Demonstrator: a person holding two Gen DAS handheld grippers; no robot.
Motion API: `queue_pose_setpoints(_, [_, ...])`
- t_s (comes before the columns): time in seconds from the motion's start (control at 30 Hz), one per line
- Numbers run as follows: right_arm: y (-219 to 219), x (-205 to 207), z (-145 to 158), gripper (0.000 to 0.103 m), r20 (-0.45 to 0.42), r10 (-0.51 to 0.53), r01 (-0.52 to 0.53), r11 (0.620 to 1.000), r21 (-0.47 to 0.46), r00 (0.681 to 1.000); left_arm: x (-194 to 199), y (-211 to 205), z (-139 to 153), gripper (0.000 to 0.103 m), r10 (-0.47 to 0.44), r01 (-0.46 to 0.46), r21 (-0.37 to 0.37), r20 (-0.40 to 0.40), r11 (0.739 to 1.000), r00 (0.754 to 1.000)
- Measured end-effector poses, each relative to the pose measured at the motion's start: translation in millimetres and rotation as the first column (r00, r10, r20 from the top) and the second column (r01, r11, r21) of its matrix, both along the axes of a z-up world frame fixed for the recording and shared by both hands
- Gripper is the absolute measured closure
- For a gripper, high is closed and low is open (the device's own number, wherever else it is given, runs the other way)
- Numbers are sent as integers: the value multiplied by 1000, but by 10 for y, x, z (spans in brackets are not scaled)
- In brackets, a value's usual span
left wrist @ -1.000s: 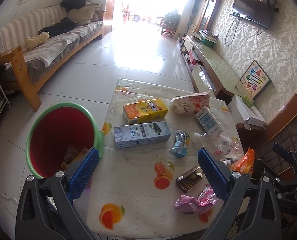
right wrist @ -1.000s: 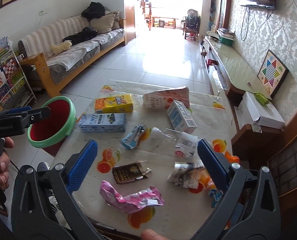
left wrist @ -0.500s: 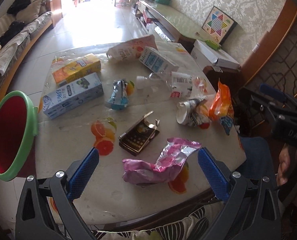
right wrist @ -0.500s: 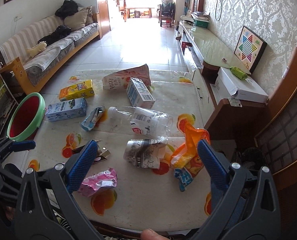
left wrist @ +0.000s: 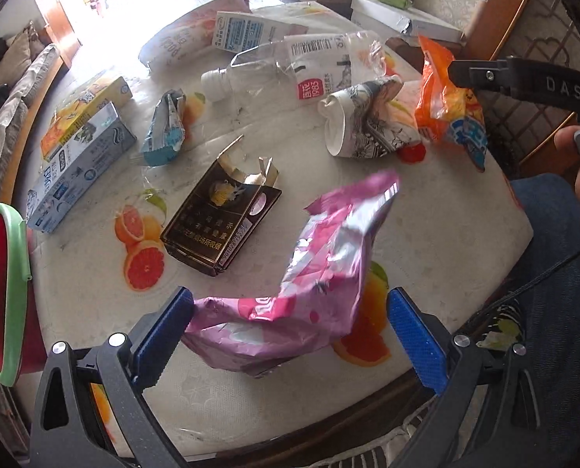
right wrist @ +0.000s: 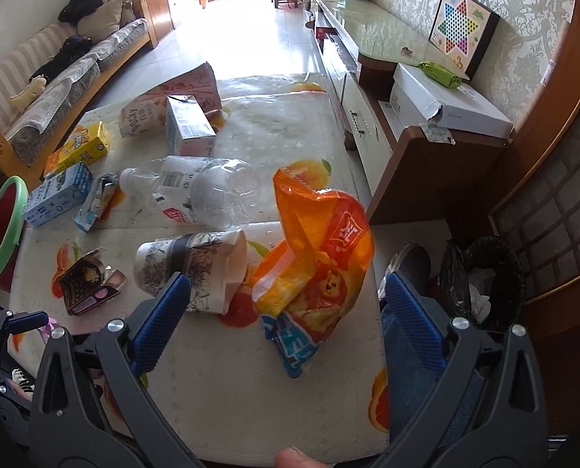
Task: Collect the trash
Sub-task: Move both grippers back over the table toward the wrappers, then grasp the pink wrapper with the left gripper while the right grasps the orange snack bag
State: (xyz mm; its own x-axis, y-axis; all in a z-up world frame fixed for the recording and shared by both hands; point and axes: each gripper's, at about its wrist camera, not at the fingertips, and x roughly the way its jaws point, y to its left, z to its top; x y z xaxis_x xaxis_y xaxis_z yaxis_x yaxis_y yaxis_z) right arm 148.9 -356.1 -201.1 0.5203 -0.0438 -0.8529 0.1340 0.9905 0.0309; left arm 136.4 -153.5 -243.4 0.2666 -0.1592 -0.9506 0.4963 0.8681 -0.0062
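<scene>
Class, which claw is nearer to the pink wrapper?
Left. The left claw is open around the pink wrapper; the right claw is open around the orange snack bag, farther right.

A striped grey sofa on a wooden frame (right wrist: 61,66) lines the left wall; pale glossy floor tiles (right wrist: 247,35) run to a bright far doorway; patterned wallpaper (right wrist: 524,15) covers the right wall.

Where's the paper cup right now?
The paper cup lies on its side mid-table, between the cigarette pack and orange bag, just ahead of the right gripper's left finger.
</scene>
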Motion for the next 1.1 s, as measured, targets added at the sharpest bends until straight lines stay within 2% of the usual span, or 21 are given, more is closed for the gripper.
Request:
queue_pose_setpoints(0.23, [-119,226,-299,5,-60,-15,17,1000,17,998,45,31,-100,10,26,-26,25,-19,999,999])
queue_pose_setpoints(0.4, [-139,316,-445,6,-88,-12,16,999,44,996,80,61,-197,29,47,-46,27,-48,999,998])
queue_pose_setpoints(0.43, [-130,324,-462,9,-91,-4,9,999,49,996,83,66,-207,29,53,-52,21,-51,998,997])
queue_pose_setpoints(0.47, [-115,339,-482,16,-98,4,1,999,49,995,95,71,-208,32,59,-58,14,-53,998,997])
queue_pose_setpoints(0.57, [-51,344,-496,26,-94,30,-27,999,28,995,94,76,-212,41,68,-68,6,-57,998,996])
queue_pose_setpoints(0.63, [-8,340,-494,28,-89,46,-44,999,24,995,92,63,-205,45,63,-63,-2,-60,998,996])
queue_pose_setpoints(0.73, [38,334,-495,33,-83,61,-59,998,22,995,75,62,-185,59,57,-57,-1,-58,998,997])
queue_pose_setpoints(0.93, [68,323,-467,39,-74,71,-70,997,15,995,113,173,-139,63,95,-97,-31,-59,995,994])
queue_pose_setpoints(1.1, [96,267,-349,41,-55,73,-73,997,4,996,172,334,13,65,125,-128,-64,-47,990,991])
